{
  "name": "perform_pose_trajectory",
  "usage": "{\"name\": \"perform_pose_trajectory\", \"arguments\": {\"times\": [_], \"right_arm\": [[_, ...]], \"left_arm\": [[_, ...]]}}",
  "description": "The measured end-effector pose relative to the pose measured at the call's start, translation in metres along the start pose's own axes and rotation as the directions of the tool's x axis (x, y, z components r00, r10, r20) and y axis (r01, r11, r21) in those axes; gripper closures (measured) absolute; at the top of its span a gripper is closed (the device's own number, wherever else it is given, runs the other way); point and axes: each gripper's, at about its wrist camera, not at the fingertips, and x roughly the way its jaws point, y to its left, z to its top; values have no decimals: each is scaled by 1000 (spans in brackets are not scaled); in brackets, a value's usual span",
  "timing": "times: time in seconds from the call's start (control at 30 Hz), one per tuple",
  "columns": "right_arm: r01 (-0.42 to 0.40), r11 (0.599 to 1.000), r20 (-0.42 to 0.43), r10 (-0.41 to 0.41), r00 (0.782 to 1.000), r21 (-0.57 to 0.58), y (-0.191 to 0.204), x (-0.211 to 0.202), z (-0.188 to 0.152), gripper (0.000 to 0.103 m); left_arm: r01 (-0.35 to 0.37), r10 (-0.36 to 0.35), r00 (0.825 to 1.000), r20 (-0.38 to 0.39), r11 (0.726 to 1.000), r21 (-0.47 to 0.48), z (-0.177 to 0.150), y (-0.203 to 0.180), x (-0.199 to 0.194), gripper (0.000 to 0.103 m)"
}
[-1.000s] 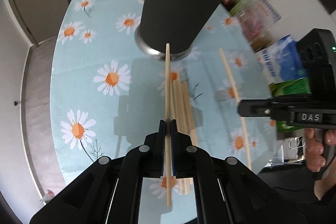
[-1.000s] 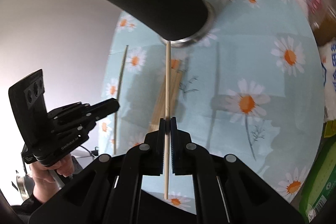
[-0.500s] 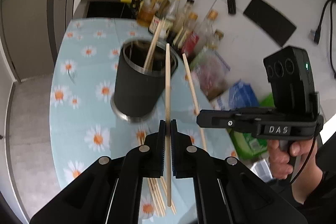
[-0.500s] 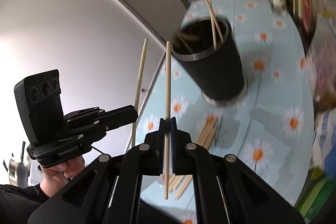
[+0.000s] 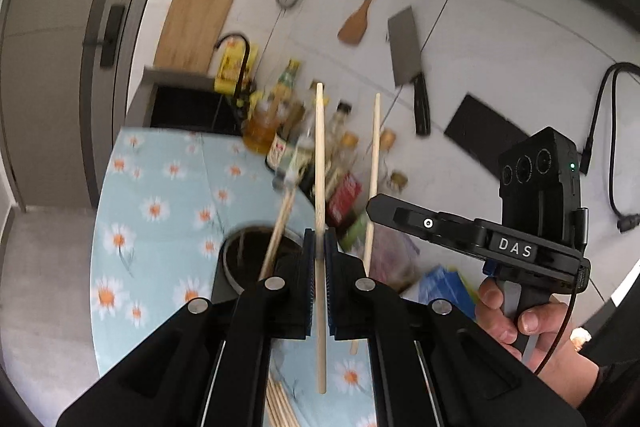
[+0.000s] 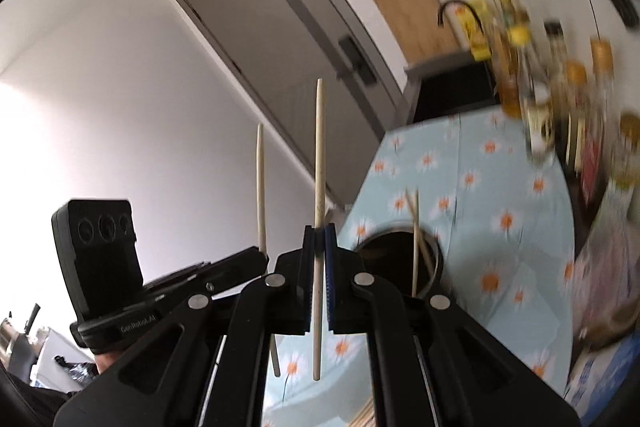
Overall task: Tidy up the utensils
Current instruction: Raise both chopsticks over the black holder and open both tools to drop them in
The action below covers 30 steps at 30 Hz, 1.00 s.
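My left gripper (image 5: 319,241) is shut on a wooden chopstick (image 5: 319,155) held upright. My right gripper (image 6: 319,237) is shut on another upright chopstick (image 6: 319,155). Each shows in the other's view: the right gripper (image 5: 374,207) with its chopstick (image 5: 373,163), the left gripper (image 6: 260,259) with its chopstick (image 6: 261,187). Both hover above the dark round utensil holder (image 5: 256,259) (image 6: 396,255), which has chopsticks (image 5: 280,223) (image 6: 416,239) leaning in it. More chopsticks (image 5: 280,403) lie on the daisy tablecloth (image 5: 152,211).
Oil and sauce bottles (image 5: 288,131) (image 6: 536,95) line the table's far right edge, with packets (image 5: 440,283) beside them. A sink and tap (image 5: 224,83), cutting board (image 5: 192,27), cleaver (image 5: 408,59) and spatula (image 5: 360,15) are at the wall. A door (image 6: 288,67) stands left.
Both grippers have lifted and tilted up with their chopsticks, from low beside the holder's base to above its mouth. The view now shows the wall.
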Motion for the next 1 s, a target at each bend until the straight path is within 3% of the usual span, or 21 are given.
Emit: {"name": "perform_pose_trajectory", "arguments": {"times": [0.17,0.37,0.6,1.0], "right_arm": [[-17,1000,77,19,997,-21,-5,5,20,97],[62,994,184,-45,982,-90,-6,13,22,97],[133,982,238,-99,966,-132,-13,34,17,97],[204,965,172,-176,969,-164,-30,61,-14,97]], "left_arm": [[-12,9,995,101,1000,26,18,1,8,99],[-6,2,985,174,1000,19,32,10,19,99],[-23,4,959,283,998,64,35,18,33,99],[-30,21,977,213,999,38,5,40,68,99]]}}
